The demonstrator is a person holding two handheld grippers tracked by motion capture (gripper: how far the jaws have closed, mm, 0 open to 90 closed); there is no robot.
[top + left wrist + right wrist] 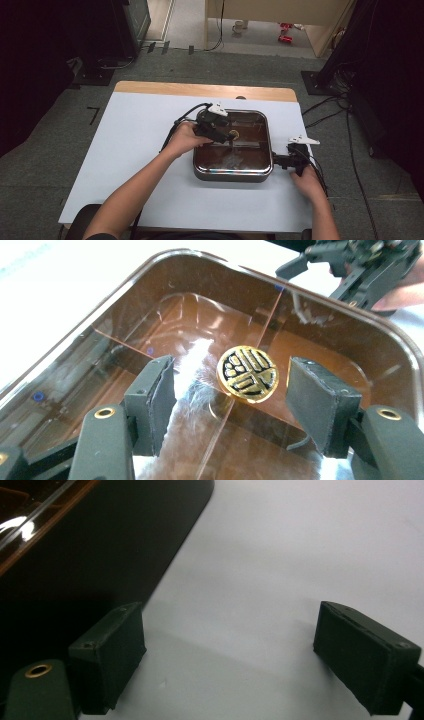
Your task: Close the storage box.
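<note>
Tongs on the left (227,400) hang spread over the lid (165,325), a brown see-through cover on a square pan (232,172) that sits on the table (135,150), toward its right half. Their pads straddle the gold knob (247,373) at the lid's centre, one on each side, neither touching it yet. The right tongs (242,662) are also spread, holding nothing, low over the bare table just beside the pan's right wall. To do this well, I'd say the left tongs should drop a touch so the pads meet the knob's edge squarely, close evenly, then lift straight up; the knob looks flat and slick, so a tilted pinch could slip. The right tongs could steady the pan.
</note>
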